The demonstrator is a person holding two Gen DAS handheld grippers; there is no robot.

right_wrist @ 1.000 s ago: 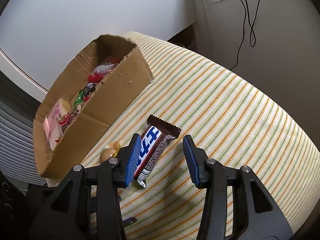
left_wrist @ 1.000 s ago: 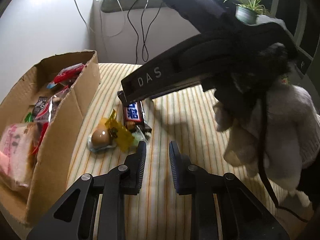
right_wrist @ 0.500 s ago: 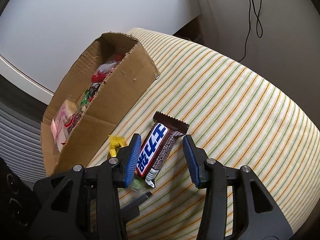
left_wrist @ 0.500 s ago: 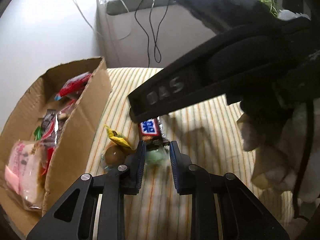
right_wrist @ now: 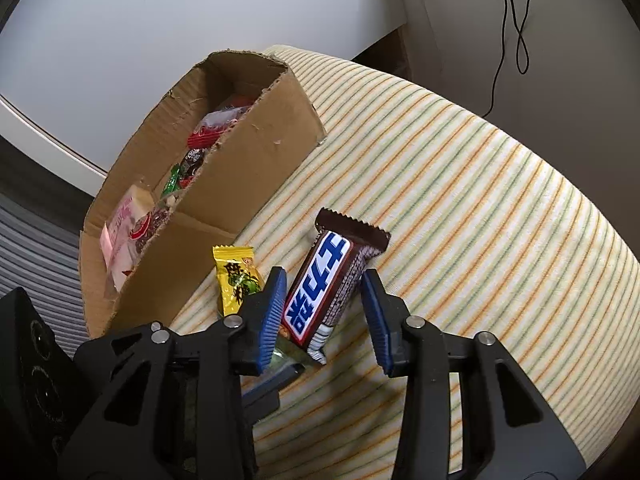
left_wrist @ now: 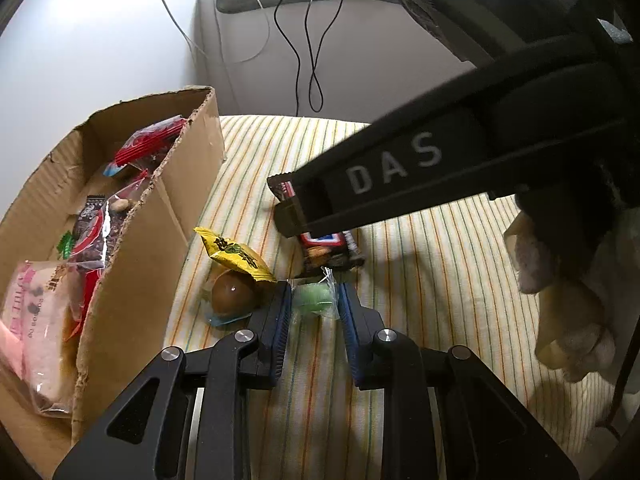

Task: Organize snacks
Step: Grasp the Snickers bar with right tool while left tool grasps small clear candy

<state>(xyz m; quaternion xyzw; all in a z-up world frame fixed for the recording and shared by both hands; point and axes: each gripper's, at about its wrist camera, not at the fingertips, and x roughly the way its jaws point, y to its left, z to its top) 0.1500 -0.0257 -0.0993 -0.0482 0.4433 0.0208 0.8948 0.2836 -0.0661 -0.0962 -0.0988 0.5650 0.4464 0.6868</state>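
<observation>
Left gripper (left_wrist: 313,314): jaws narrowly parted, one on each side of a green wrapped candy (left_wrist: 314,299); the pads look to be at the wrapper's edges, but firm contact cannot be confirmed, so whether it grips cannot be told; the candy lies on the striped cloth (left_wrist: 420,280), well to the right of the cardboard box (left_wrist: 176,208).

Right gripper (right_wrist: 324,312): jaws wide apart, straddling the near end of a brown chocolate bar (right_wrist: 328,284) with a blue-and-white label; a clear gap shows between the bar and the right pad; the left pad sits close beside the bar, touch uncertain; the bar lies flat on the cloth, to the right of the box and apart from it.

Between box and bar: a yellow candy packet (left_wrist: 236,256) just beside the box wall, partly overlying a brown egg-shaped snack (left_wrist: 233,292) in clear wrap; both sit close against the left gripper's left finger.

Box: open-topped, holding several packets, red, pink and dark; its near wall stands just left of the loose snacks.

In the left wrist view the right gripper's black body, lettered "DAS", crosses over the far end of the bar and hides it; black cables (left_wrist: 304,40) hang on the wall beyond the box.
</observation>
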